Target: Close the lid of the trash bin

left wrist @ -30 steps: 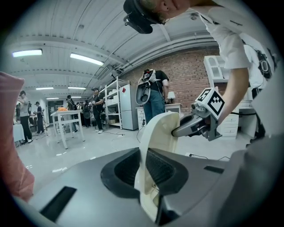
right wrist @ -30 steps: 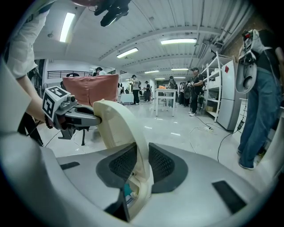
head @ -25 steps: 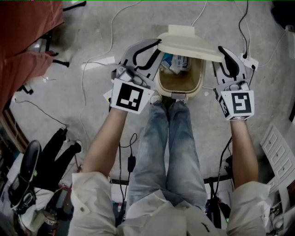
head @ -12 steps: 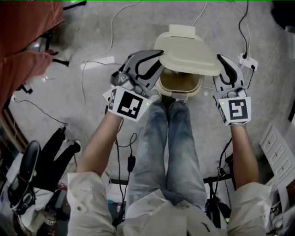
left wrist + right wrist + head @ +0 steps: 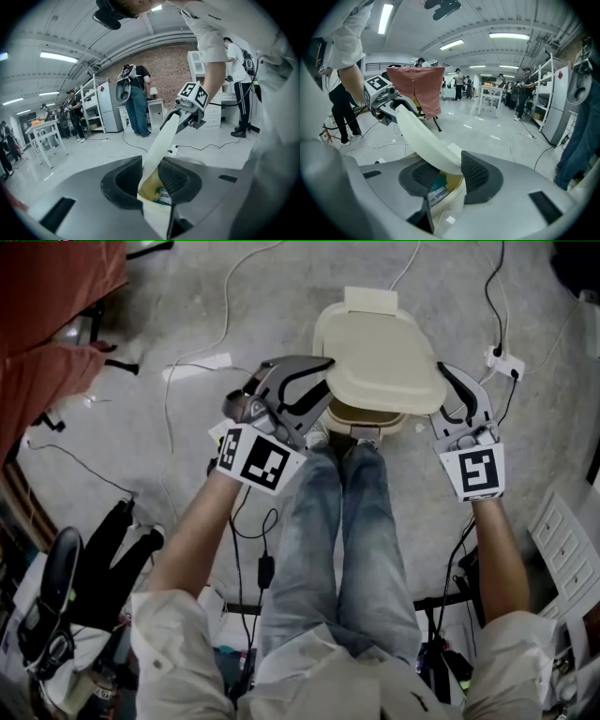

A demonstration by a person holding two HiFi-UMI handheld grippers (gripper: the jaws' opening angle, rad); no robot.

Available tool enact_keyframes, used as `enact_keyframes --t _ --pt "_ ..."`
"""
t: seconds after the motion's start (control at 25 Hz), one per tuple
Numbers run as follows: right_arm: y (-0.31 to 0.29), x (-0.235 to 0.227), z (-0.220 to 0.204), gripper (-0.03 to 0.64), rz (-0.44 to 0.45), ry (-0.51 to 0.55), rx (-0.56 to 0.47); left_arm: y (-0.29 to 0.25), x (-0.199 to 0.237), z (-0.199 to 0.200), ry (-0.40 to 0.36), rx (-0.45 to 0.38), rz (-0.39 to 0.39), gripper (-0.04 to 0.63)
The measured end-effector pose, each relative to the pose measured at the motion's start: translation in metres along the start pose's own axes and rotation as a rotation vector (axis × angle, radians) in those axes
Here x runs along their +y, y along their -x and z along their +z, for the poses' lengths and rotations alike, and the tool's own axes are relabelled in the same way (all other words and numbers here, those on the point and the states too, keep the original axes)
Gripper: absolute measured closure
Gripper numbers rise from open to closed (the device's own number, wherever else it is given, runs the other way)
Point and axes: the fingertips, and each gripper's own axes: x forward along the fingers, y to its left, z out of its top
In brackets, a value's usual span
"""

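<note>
The cream trash bin (image 5: 367,418) stands on the floor just past my feet. Its lid (image 5: 380,352) lies nearly flat over the opening and hides the contents in the head view. My left gripper (image 5: 323,381) is at the lid's left edge and my right gripper (image 5: 442,390) at its right edge. In the left gripper view the lid (image 5: 161,136) runs edge-on between the jaws of the left gripper (image 5: 151,176), with trash visible below it. The right gripper (image 5: 449,176) has the lid (image 5: 422,136) between its jaws too. Both pairs of jaws are opening and look loose on the lid.
My legs (image 5: 347,521) stand close against the bin's near side. A white power strip (image 5: 504,364) and several cables lie on the concrete floor. A red cloth (image 5: 56,324) hangs at the left, black gear (image 5: 103,559) lies at the lower left, and a white rack (image 5: 572,549) is at the right.
The lid has swung down from a steep tilt, with the trash showing, to nearly flat over the bin. Both grippers followed it down and toward me.
</note>
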Motion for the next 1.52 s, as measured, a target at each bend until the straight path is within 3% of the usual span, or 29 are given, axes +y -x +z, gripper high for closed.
enact_keyframes --t 0.92,1.52 --pt "-0.015 0.035 -0.039 0.367 0.168 0.219 0.148 -0.002 -0.030 -0.039 -0.081 0.083 -0.203 0.420" --pt "-0.018 0.051 -0.054 0.285 0.284 0.246 0.194 -0.003 -0.042 -0.055 -0.083 0.105 -0.282 0.385"
